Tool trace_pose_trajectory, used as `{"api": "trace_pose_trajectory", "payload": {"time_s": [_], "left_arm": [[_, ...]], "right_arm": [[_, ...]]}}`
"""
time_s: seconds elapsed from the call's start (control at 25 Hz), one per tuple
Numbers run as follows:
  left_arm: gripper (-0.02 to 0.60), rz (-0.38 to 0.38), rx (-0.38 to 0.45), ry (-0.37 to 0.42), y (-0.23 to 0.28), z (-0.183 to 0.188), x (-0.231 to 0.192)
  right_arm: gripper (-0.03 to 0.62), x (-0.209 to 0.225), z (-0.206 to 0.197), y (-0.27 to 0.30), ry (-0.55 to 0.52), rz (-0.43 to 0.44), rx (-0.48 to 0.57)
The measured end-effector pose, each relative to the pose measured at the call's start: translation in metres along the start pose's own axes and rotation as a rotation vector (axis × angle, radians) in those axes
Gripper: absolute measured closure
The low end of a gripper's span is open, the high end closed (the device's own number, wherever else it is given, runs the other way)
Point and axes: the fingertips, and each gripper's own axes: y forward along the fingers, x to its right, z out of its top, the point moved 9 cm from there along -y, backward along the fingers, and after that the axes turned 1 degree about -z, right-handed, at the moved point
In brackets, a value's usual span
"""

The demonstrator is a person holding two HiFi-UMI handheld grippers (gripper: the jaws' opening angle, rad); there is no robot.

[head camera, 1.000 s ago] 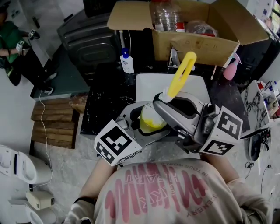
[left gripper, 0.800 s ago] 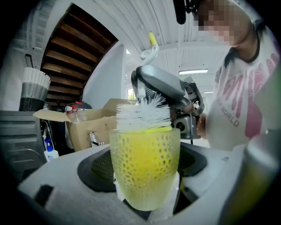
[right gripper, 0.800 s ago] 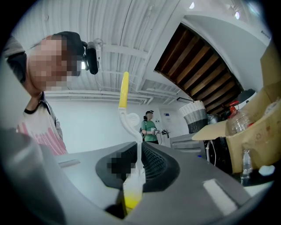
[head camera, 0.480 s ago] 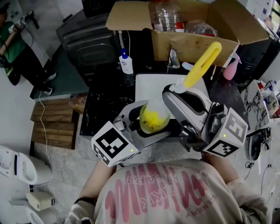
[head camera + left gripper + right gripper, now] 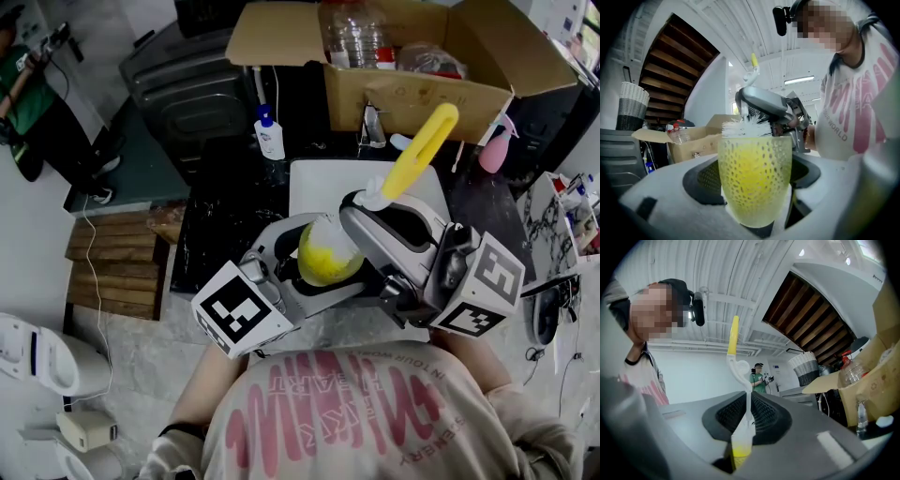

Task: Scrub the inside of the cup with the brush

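Worktop (image 5: pixel 314 183) white, box (image 5: pixel 412 89) at 12 o'clock; left hand-held gripper (image 5: pixel 326 261) clamps cup (image 5: pixel 754 178), right hand-held gripper (image 5: pixel 361 208) grips brush (image 5: pixel 419 150). Twist bristles against walls.

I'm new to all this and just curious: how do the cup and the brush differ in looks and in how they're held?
The cup is short, wide and dimpled; the brush is long and thin. The cup is clamped in the left gripper, the brush in the right gripper. The cup stands mouth up; the brush leans, its white bristles at the cup's rim. Both look yellow.
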Motion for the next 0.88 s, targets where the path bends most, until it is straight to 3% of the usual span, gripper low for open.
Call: {"api": "trace_pose_trajectory", "payload": {"time_s": [0.36,0.64,0.88], "left_arm": [[0.195,0.015,-0.017,-0.023,0.002,-0.004,-0.004],[0.195,0.017,0.016,0.001,0.001,0.002,-0.005],[0.195,0.026,-0.017,-0.014,0.005,-0.002,-0.004]], "right_arm": [[0.549,0.002,0.014,-0.003,-0.028,-0.017,0.044],[0.549,0.006,0.004,-0.003,-0.010,-0.020,0.019],[0.551,0.008,0.001,-0.007,0.013,-0.020,0.002]]}}
